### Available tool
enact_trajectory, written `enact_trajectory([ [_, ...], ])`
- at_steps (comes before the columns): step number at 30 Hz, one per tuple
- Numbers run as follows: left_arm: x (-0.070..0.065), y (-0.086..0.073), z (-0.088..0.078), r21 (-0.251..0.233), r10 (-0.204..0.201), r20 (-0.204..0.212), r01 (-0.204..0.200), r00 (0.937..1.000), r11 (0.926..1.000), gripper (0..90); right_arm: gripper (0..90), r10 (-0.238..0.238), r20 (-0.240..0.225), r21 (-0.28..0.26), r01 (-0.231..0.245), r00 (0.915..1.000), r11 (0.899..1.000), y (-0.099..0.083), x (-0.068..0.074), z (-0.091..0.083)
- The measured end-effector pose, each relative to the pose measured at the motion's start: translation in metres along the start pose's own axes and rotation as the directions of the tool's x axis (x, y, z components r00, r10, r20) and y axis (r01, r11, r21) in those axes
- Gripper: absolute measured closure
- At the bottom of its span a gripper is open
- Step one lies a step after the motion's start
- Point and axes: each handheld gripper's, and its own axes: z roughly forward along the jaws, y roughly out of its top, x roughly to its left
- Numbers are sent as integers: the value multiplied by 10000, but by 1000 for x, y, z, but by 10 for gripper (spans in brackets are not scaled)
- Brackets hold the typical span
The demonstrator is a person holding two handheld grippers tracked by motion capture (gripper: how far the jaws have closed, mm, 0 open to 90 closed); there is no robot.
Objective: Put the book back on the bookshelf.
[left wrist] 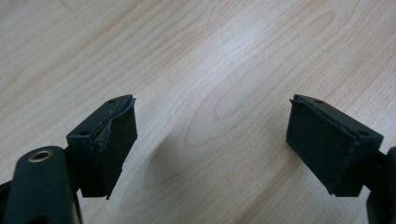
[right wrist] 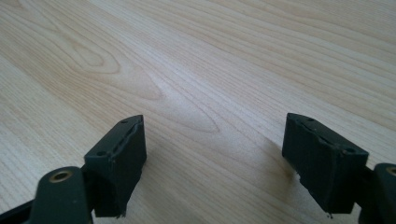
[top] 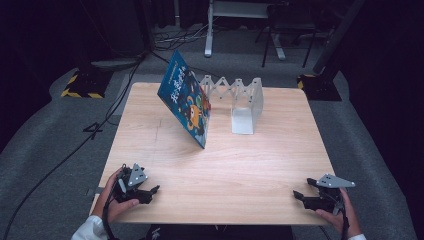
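A blue picture book point(top: 187, 100) leans tilted against a white expandable book rack point(top: 240, 102) at the back middle of the wooden table point(top: 220, 165). My left gripper point(top: 150, 192) rests low at the table's front left corner, held by a hand, jaws open with nothing between them. In the left gripper view the left gripper point(left wrist: 210, 140) stands open over bare wood. My right gripper point(top: 298, 197) sits at the front right corner, also open and empty. In the right gripper view the right gripper point(right wrist: 215, 158) has wood grain alone between its jaws.
The table stands on grey carpet with cables point(top: 60, 160) trailing on the floor at the left. Dark stands and a white table leg point(top: 209, 30) are behind the table. Yellow-black striped bases point(top: 80, 85) sit at the back corners.
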Motion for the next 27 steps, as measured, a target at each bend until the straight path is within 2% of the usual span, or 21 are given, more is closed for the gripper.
enact_trajectory([
  [4,5,-8,-2,-182,-703,134,705,9974,9973,168,219,6,-58,-4,-6,10000,10000,0,-1,0],
  [6,9,-12,-2,-190,-1241,415,1249,9914,9920,167,216,-33,-33,12,33,10000,10000,0,0,0],
  [10,12,-16,-5,-115,-1522,379,1527,9876,9882,169,214,-53,-41,19,53,10000,10000,0,-1,1],
  [27,13,-16,-4,-96,-1419,439,1424,9889,9898,151,210,-79,-87,12,79,9999,10000,1,-1,1],
])
